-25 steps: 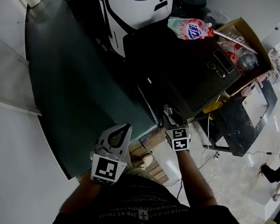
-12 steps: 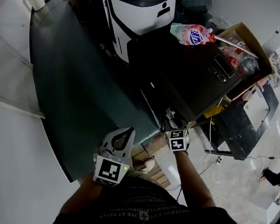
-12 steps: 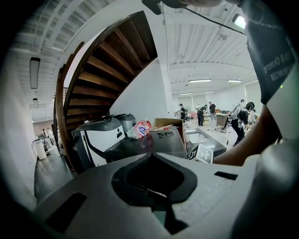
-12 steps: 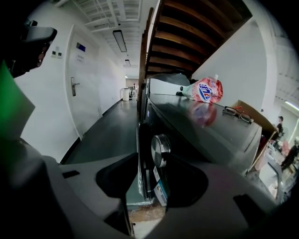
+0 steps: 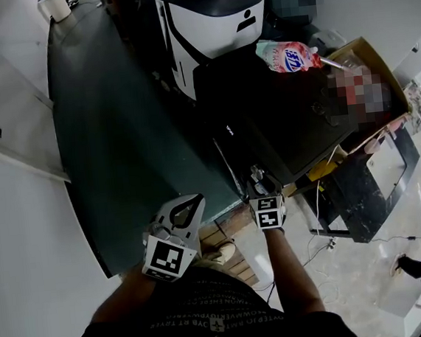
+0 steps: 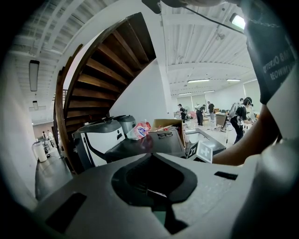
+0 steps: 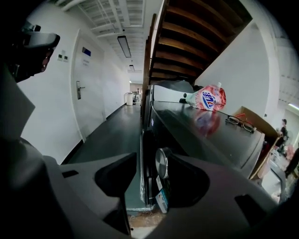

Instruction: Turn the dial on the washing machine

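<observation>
Where the front panel of the black washing machine (image 7: 205, 135) faces the person, just under the machine's top edge, the round silver dial (image 7: 162, 163) stands out from the panel, with a small blue-and-white label just below it. In the right gripper view the dial sits between the jaws of the right gripper (image 7: 154, 158), which have just been opening and now stand wide. One jaw is close beside the dial's rim and the other is clearly apart from it, so neither is clamped on it. From the head view that gripper (image 5: 256, 178) points at the machine's near front corner, and the dial itself cannot be made out there. The left gripper (image 6: 150, 156) is held off to the side over the dark green floor (image 5: 111, 136), its jaw tips together and nothing between them. On the machine's flat top lie a pink pouch (image 7: 205, 99) and a pair of glasses (image 7: 240, 123), with an open cardboard box (image 7: 254, 119) at the far edge. A white-and-black appliance (image 5: 211, 16) stands behind the washing machine, under a wooden staircase (image 7: 187, 37).
</observation>
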### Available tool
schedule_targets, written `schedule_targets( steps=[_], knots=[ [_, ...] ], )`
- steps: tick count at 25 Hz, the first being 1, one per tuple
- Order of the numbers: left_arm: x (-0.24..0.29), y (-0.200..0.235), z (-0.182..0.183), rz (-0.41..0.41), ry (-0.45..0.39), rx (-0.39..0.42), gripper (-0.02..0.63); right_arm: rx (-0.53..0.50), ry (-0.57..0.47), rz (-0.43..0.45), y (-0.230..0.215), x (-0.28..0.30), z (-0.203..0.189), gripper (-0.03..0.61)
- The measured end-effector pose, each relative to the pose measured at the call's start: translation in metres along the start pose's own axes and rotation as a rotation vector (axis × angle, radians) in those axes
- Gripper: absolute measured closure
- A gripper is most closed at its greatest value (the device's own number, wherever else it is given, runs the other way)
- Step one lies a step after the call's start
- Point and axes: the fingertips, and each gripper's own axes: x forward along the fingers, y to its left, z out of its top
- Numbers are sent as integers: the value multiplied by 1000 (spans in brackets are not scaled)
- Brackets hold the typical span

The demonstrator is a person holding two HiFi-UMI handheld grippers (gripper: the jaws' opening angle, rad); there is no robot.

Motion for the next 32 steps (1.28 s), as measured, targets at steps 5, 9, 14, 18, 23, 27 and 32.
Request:
schedule_targets(
  steps=[5,9,14,18,23,27,32],
  knots=[
    [-1,-2,2,0,-10,8,607,-11,29,3,-2,8,-5,393],
    [-2,-3,1,3,-1,2,607,-9,26,-7,-5,8,-7,408],
    [-3,-6,2,-2,-1,9,607,36,55,-2,-3,6,-21,404],
    [-2,-10,1,-10,2,5,607,26,65,-3,-6,8,-25,403],
    [-2,-13,4,-11,-7,8,607,36,122,6,-3,11,-37,393],
    [-3,-13,7,-9,-6,22,607,37,113,10,-4,9,-31,387],
    [-10,-6,10,5,-19,21,607,-29,52,-4,-1,-3,-4,388]
  ],
)
